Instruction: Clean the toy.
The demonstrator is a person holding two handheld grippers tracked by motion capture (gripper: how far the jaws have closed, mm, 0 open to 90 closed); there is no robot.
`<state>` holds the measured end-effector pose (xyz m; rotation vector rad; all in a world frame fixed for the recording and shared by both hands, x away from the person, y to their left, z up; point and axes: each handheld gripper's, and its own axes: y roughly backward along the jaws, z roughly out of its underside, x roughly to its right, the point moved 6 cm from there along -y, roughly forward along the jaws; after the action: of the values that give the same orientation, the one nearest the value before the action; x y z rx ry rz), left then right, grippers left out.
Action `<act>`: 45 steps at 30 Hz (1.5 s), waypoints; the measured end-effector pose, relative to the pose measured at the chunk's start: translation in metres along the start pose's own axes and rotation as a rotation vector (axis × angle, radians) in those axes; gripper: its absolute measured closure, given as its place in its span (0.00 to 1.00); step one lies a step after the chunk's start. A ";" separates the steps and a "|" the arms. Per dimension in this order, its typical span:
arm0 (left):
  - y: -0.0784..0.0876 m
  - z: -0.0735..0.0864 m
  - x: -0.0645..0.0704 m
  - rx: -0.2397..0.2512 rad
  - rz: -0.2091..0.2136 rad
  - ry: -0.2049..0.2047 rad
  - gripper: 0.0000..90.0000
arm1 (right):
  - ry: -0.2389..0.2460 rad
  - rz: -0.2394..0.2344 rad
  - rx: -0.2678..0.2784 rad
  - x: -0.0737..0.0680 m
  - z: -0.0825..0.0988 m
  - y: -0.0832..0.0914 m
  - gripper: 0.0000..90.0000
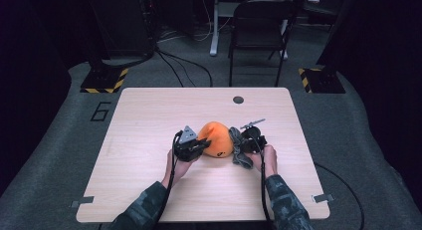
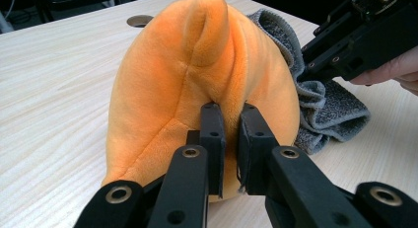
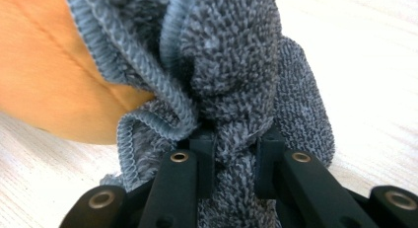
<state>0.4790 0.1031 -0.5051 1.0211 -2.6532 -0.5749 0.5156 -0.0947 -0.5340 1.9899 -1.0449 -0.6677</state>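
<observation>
A: Orange plush toy [image 1: 215,139] sits mid-worktop [image 1: 149,115]; left tool [image 1: 199,146] pinches its side.
B: Grey towel [image 1: 239,149] hugs its right flank, bunched in the right tool [image 1: 245,143]'s pinch.

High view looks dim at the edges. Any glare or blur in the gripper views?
High view: table lit, surroundings dark. Left gripper view: orange plush sharp, soft glare on wood, far background blurred. Right gripper view: grey cloth crisp, plush at left soft, tabletop washed out at right.
</observation>
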 end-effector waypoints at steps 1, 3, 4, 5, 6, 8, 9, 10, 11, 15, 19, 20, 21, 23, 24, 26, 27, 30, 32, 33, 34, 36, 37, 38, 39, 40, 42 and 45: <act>0.000 0.000 0.000 0.001 0.001 0.006 0.92 | 0.004 -0.001 -0.003 0.000 0.000 0.001 0.84; 0.000 0.000 -0.001 0.005 -0.003 0.006 0.92 | 0.018 0.009 -0.007 0.001 -0.002 0.005 0.84; 0.000 0.000 -0.001 0.005 -0.003 0.006 0.91 | 0.021 0.017 0.001 0.000 -0.004 0.009 0.84; 0.000 0.000 -0.001 0.005 -0.002 0.010 0.91 | 0.037 0.028 0.011 0.000 -0.006 0.014 0.84; 0.000 0.000 -0.001 0.006 -0.003 0.010 0.91 | 0.040 0.017 0.030 -0.001 -0.009 0.020 0.84; 0.000 0.000 -0.001 0.007 -0.003 0.005 0.91 | 0.044 0.008 0.079 -0.006 -0.018 0.035 0.84; 0.000 0.000 -0.001 0.007 -0.005 0.006 0.91 | 0.057 0.014 0.110 -0.008 -0.022 0.042 0.84; 0.000 0.000 -0.001 0.007 -0.004 0.006 0.91 | 0.060 -0.001 0.128 -0.014 -0.026 0.049 0.84; 0.000 0.000 -0.001 0.007 -0.004 0.006 0.91 | 0.068 0.000 0.167 -0.019 -0.031 0.054 0.84; 0.000 0.000 0.000 0.004 -0.002 0.000 0.91 | 0.135 -0.010 0.244 -0.045 -0.044 0.070 0.84; 0.000 0.000 0.000 0.008 -0.006 0.002 0.91 | 0.175 -0.005 0.253 -0.061 -0.049 0.068 0.84; 0.000 0.000 0.000 0.000 0.000 0.004 0.91 | 0.173 -0.002 0.243 -0.061 -0.048 0.063 0.84; 0.000 0.001 0.000 0.002 -0.002 0.007 0.91 | 0.167 -0.005 0.227 -0.059 -0.045 0.057 0.84; -0.001 0.001 0.000 -0.003 0.000 -0.003 0.91 | 0.164 -0.007 0.204 -0.054 -0.041 0.050 0.84; -0.001 0.001 0.002 -0.002 0.004 0.008 0.91 | 0.153 -0.011 0.194 -0.053 -0.039 0.047 0.84; -0.002 0.001 0.003 -0.003 0.002 -0.007 0.91 | 0.146 -0.018 0.167 -0.048 -0.036 0.046 0.84; -0.002 0.002 0.003 -0.004 0.006 -0.008 0.91 | 0.147 -0.018 0.154 -0.046 -0.034 0.046 0.84; -0.002 0.002 0.003 -0.008 0.009 -0.012 0.91 | 0.141 -0.024 0.116 -0.042 -0.029 0.044 0.84; -0.002 0.002 0.003 0.000 0.007 -0.006 0.91 | 0.137 -0.008 0.095 -0.039 -0.027 0.042 0.84; -0.002 0.002 0.003 0.000 0.007 -0.005 0.91 | 0.141 -0.002 0.080 -0.036 -0.025 0.041 0.84; -0.002 0.002 0.003 -0.001 0.007 -0.007 0.91 | 0.132 -0.003 0.078 -0.036 -0.024 0.040 0.84; -0.002 0.002 0.002 0.001 0.003 -0.008 0.91 | 0.128 0.004 0.067 -0.032 -0.022 0.037 0.84; -0.002 0.002 0.002 0.002 0.004 -0.005 0.91 | 0.121 0.003 0.059 -0.030 -0.021 0.036 0.84; -0.002 0.002 0.002 0.003 0.003 -0.003 0.91 | 0.115 0.014 0.051 -0.027 -0.019 0.034 0.84; -0.001 0.002 0.002 -0.002 0.009 0.001 0.91 | 0.113 0.030 0.033 -0.023 -0.017 0.030 0.84; -0.002 0.001 0.002 0.007 0.000 0.004 0.91 | 0.109 0.033 0.020 -0.021 -0.015 0.027 0.84; -0.001 0.001 0.002 0.003 0.004 -0.001 0.91 | 0.083 0.045 -0.019 -0.014 -0.008 0.019 0.84; -0.001 0.001 0.000 0.008 -0.002 0.000 0.91 | 0.058 0.058 -0.058 -0.005 -0.001 0.005 0.84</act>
<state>0.4792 0.1029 -0.5070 1.0260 -2.6568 -0.5656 0.5111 -0.0919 -0.5287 1.9111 -1.0328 -0.5990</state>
